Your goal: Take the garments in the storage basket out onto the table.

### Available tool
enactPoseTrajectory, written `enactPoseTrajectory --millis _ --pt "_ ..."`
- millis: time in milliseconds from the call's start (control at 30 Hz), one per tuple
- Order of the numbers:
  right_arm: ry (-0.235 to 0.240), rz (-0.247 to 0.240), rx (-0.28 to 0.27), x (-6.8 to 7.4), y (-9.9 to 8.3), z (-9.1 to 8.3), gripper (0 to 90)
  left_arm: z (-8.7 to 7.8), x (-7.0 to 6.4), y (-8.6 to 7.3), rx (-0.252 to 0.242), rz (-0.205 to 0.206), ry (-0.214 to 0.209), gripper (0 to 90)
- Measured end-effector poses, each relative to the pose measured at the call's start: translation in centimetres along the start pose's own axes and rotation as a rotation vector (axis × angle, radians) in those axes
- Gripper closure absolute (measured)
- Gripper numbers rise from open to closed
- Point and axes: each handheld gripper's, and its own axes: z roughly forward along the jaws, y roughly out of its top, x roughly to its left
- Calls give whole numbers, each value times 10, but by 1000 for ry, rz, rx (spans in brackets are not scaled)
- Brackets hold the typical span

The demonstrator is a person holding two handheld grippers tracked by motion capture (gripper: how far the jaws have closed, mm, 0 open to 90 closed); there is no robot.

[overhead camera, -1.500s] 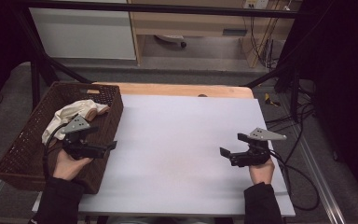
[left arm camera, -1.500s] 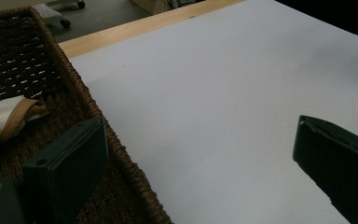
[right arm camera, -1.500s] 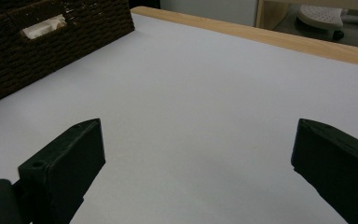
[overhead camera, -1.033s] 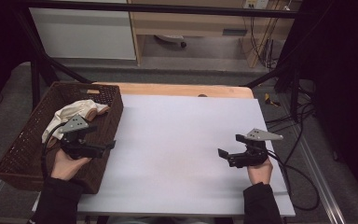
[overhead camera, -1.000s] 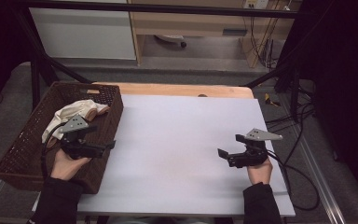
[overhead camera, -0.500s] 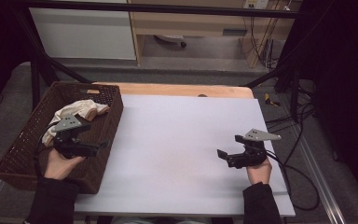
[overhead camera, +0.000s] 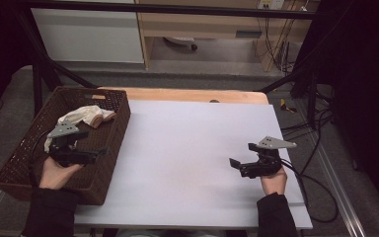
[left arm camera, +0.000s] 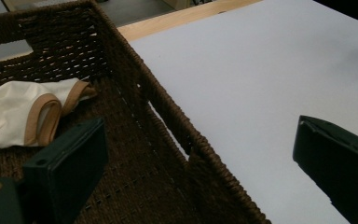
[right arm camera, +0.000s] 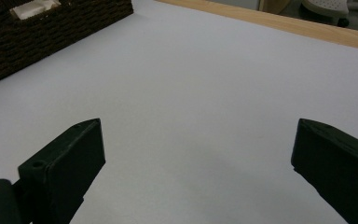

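A dark woven basket [overhead camera: 113,148] stands at the table's left edge, and a white cloth with tan trim [overhead camera: 84,116] lies in its far part. My left gripper [overhead camera: 94,143] hovers open over the basket's near right side. In the left gripper view the left gripper [left arm camera: 200,172] straddles the basket's right wall [left arm camera: 168,121], one jaw over the basket floor and one over the table, with the cloth [left arm camera: 14,116] ahead to the left. My right gripper [overhead camera: 242,154] is open and empty above the white table top [overhead camera: 187,148]; the right gripper [right arm camera: 196,172] has bare table between its jaws.
A wooden strip [overhead camera: 192,95] runs along the table's far edge. Cables [overhead camera: 316,197] trail off the right side. In the right gripper view the basket [right arm camera: 51,28] stands far off at the upper left.
My left gripper has drawn back to the left, further over the basket. The right gripper has barely shifted. Both stay open.
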Motion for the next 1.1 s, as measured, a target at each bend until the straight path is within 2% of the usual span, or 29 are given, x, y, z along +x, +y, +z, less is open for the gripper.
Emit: enactPoseTrajectory --millis 200,367,567,700,933,1033,1100 --pt "2 2 5 0 -1 1 32 -7 7 3 10 0 39 32" --pt "-2 1 -5 -1 0 -1 32 -19 17 7 -4 -21 57 35" --pt "-6 3 -12 -1 1 -5 32 -30 23 16 14 -5 102 35" --pt "-6 8 -20 -2 1 -6 32 -36 28 22 45 7 129 35" --pt "-7 2 -5 -1 0 -3 32 -39 51 31 83 -19 176 35" --pt "-6 1 -1 -1 0 -2 32 -37 63 32 81 -31 178 35" --pt "-6 2 -1 -1 -1 -2 32 -36 70 32 82 -43 197 37"
